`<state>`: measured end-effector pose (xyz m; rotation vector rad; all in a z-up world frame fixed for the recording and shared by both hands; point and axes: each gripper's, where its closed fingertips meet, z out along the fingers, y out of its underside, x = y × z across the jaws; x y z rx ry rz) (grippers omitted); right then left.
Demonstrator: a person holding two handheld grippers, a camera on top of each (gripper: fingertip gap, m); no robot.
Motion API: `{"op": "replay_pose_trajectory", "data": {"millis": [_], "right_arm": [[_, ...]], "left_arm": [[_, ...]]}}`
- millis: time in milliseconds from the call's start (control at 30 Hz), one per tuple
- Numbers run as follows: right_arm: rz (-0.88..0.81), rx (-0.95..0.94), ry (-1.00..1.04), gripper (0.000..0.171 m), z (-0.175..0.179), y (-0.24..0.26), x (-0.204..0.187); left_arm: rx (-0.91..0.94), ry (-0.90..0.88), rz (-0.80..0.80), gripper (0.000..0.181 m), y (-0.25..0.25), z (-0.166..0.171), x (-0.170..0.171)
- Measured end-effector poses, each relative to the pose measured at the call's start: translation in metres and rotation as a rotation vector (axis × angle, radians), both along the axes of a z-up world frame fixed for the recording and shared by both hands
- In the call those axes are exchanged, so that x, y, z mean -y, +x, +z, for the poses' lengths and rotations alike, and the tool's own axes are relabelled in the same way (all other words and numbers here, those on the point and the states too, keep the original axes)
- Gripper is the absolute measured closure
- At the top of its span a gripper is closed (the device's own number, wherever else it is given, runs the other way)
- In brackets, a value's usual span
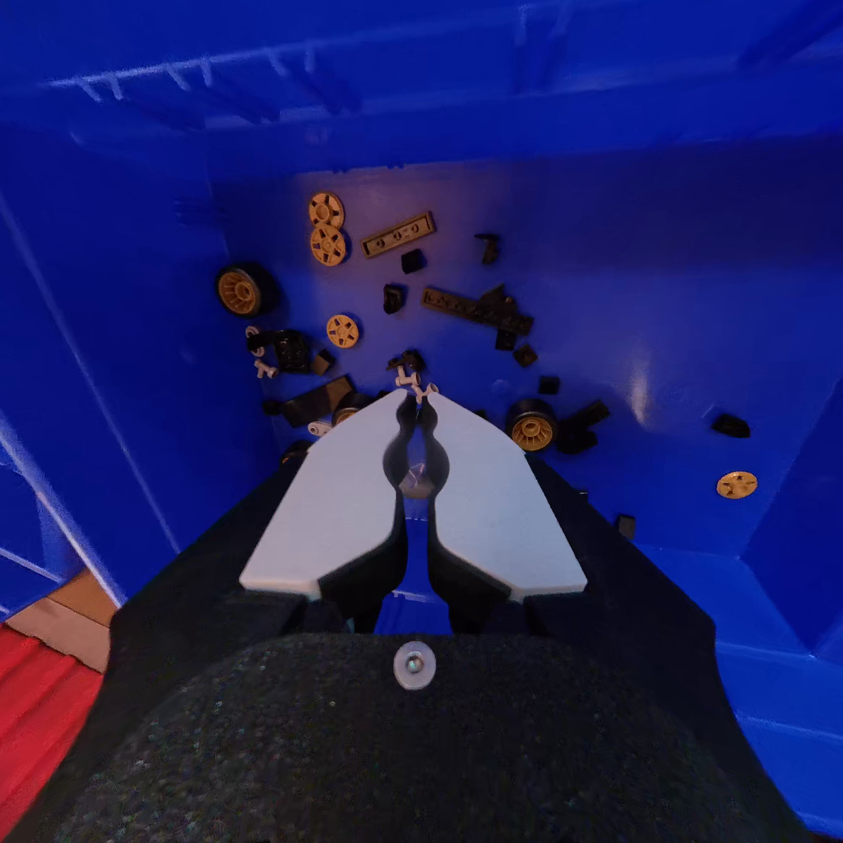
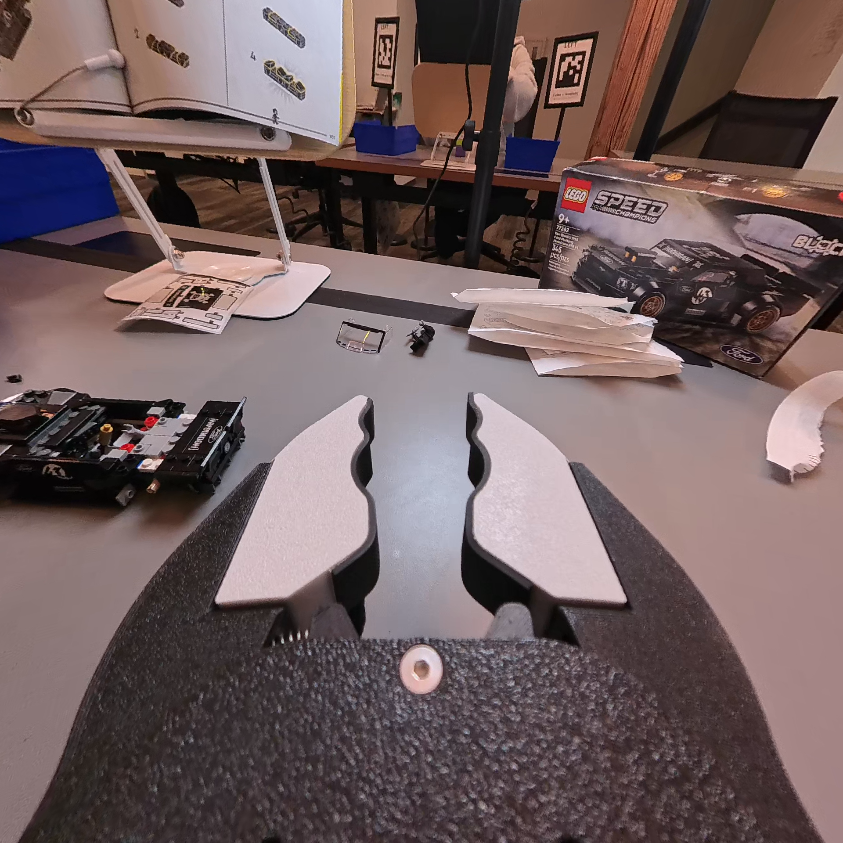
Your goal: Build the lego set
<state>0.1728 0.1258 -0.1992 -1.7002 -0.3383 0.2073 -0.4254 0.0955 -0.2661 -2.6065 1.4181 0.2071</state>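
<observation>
My left gripper (image 1: 417,396) is down inside a blue bin (image 1: 684,296). Its jaws are almost together, pinching a small light grey connector piece (image 1: 422,391) at the tips. Loose parts lie on the bin floor: gold wheel discs (image 1: 326,228), tyres with gold hubs (image 1: 531,426), black plates (image 1: 474,308) and small black bits. My right gripper (image 2: 419,401) is open and empty, hovering over the grey table (image 2: 638,456). The part-built black car (image 2: 114,438) lies to its left. A clear windscreen piece (image 2: 364,336) and a small black piece (image 2: 420,336) lie ahead of it.
The set's box (image 2: 693,260) stands at the back right with white paper bags (image 2: 570,333) in front of it. An instruction booklet (image 2: 219,59) sits on a white stand (image 2: 255,283), with a sticker sheet (image 2: 187,303) at its base. A torn paper scrap (image 2: 798,424) lies far right. About 60 centimetres separates my left fingertips from my right.
</observation>
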Motion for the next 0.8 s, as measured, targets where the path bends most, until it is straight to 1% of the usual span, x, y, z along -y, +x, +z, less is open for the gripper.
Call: {"op": "replay_pose_trajectory", "data": {"millis": [400, 500, 700, 800], "right_arm": [[-0.018, -0.013, 0.01, 0.132, 0.002, 0.004, 0.0], [-0.017, -0.012, 0.007, 0.132, 0.001, 0.004, -0.001], [-0.016, -0.008, 0.0, 0.132, 0.0, 0.004, -0.001], [-0.017, -0.005, -0.006, 0.132, -0.002, 0.003, -0.002]], "left_arm": [[0.023, 0.043, -0.003, 0.179, 0.004, 0.003, -0.004], [0.056, 0.04, -0.007, 0.178, 0.008, 0.003, -0.004], [0.187, 0.04, -0.013, 0.178, 0.025, 0.011, -0.004], [0.216, 0.047, -0.013, 0.178, 0.028, 0.014, -0.005]]}}
